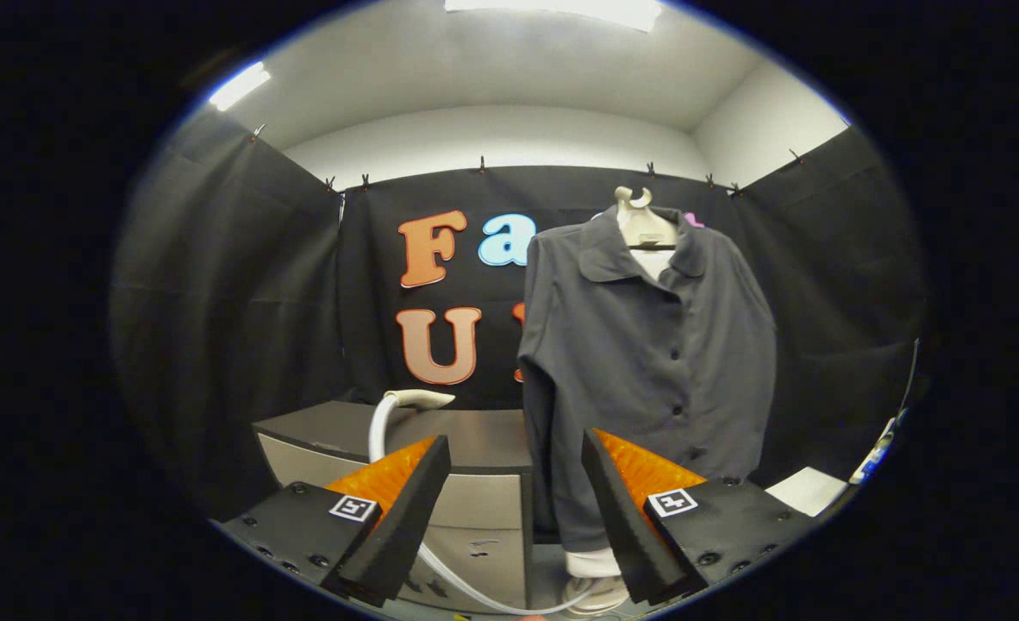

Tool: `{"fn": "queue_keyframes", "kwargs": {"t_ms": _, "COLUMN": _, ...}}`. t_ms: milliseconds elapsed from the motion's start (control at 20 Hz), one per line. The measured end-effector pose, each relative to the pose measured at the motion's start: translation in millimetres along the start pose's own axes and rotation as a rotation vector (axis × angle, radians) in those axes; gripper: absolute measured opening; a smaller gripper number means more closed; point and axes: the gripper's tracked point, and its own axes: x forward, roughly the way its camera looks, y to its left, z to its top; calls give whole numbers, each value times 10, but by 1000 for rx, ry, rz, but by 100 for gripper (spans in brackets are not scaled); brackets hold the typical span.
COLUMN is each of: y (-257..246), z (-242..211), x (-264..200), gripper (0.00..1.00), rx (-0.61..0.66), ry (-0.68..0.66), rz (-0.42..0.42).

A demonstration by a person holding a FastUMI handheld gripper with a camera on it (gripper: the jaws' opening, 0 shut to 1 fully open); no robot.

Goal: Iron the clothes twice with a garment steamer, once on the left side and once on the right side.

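Gripper (516, 504) spread, empty, lower centre; steamer head (415, 399) on surface (475, 435) left of hung shirt (647, 362). Ironing unstarted; fetching steamer seemingly next.

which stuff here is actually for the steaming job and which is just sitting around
For the job:
- grey shirt on its hanger
- steamer head on the cabinet, with its white hose
- gripper, open, holding nothing

Just lying about:
- white sheet beyond the right finger
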Motion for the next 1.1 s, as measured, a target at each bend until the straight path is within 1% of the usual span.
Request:
{"fn": "queue_keyframes", "kwargs": {"t_ms": 100, "y": 242, "z": 132, "x": 455, "gripper": 98, "rx": 12, "ry": 13, "rz": 43}}
{"fn": "queue_keyframes", "kwargs": {"t_ms": 250, "y": 670, "z": 280, "x": 1106, "gripper": 98, "rx": -30, "ry": 59, "rz": 91}}
{"fn": "queue_keyframes", "kwargs": {"t_ms": 400, "y": 1073, "z": 360, "x": 1723, "gripper": 98, "rx": -65, "ry": 97, "rz": 85}}
{"fn": "queue_keyframes", "kwargs": {"t_ms": 500, "y": 1300, "z": 324, "x": 2079, "gripper": 98, "rx": -97, "ry": 136, "rz": 92}}
{"fn": "queue_keyframes", "kwargs": {"t_ms": 600, "y": 1568, "z": 164, "x": 2403, "gripper": 97, "rx": -124, "ry": 223, "rz": 126}}
{"fn": "queue_keyframes", "kwargs": {"t_ms": 700, "y": 1847, "z": -64, "x": 2675, "gripper": 98, "rx": -156, "ry": 344, "rz": 173}}
{"fn": "queue_keyframes", "kwargs": {"t_ms": 850, "y": 2036, "z": -313, "x": 3166, "gripper": 99, "rx": -191, "ry": 494, "rz": 175}}
{"fn": "queue_keyframes", "kwargs": {"t_ms": 950, "y": 2161, "z": -484, "x": 3515, "gripper": 99, "rx": -211, "ry": 568, "rz": 183}}
{"fn": "queue_keyframes", "kwargs": {"t_ms": 1100, "y": 2116, "z": -820, "x": 3833, "gripper": 99, "rx": -324, "ry": 673, "rz": 158}}
